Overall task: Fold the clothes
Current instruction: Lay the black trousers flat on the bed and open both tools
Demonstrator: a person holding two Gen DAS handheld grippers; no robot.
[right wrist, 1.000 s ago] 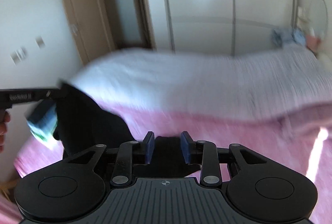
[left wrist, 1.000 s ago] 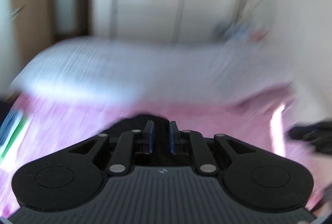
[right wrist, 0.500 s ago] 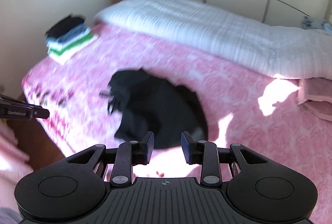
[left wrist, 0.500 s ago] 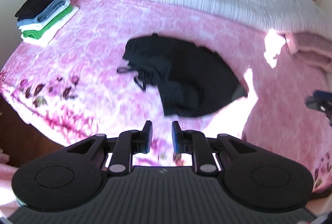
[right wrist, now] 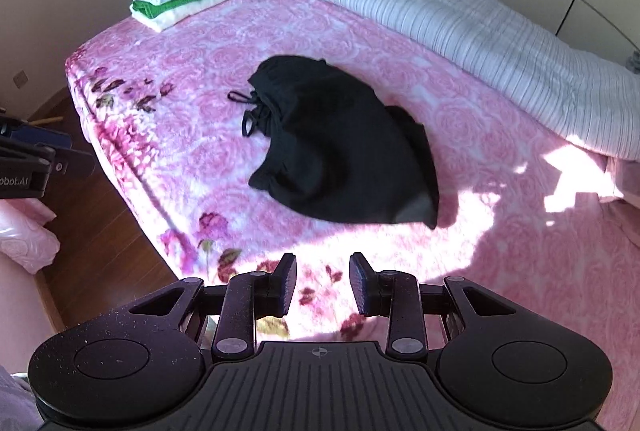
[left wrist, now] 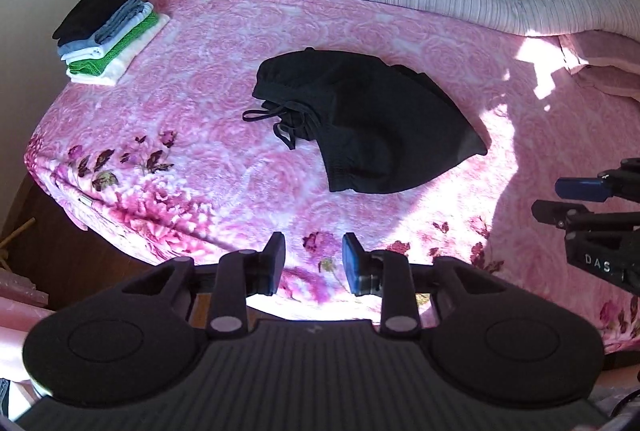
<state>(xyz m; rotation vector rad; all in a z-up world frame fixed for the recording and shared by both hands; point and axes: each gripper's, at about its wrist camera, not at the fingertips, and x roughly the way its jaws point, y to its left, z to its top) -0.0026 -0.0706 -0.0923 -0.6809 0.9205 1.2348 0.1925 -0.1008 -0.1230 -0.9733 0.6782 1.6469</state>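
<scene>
Already stacking folded clothes [left wrist: 108, 31] aside; black shorts [left wrist: 360, 123] lying crumpled, unfolded. I'm opening left gripper [left wrist: 313, 263], empty; right gripper [right wrist: 323, 283] part-open, empty.

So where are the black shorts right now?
The black shorts lie crumpled mid-bed on the pink floral blanket, right of the folded clothes stack, ahead of both grippers.

Lettering on the 2 grippers
"DAS" stands in white on the black body of the right gripper [left wrist: 560, 201] at the left wrist view's edge; "obotAI" stands on the left gripper [right wrist: 60, 151], cut off by the frame
</scene>
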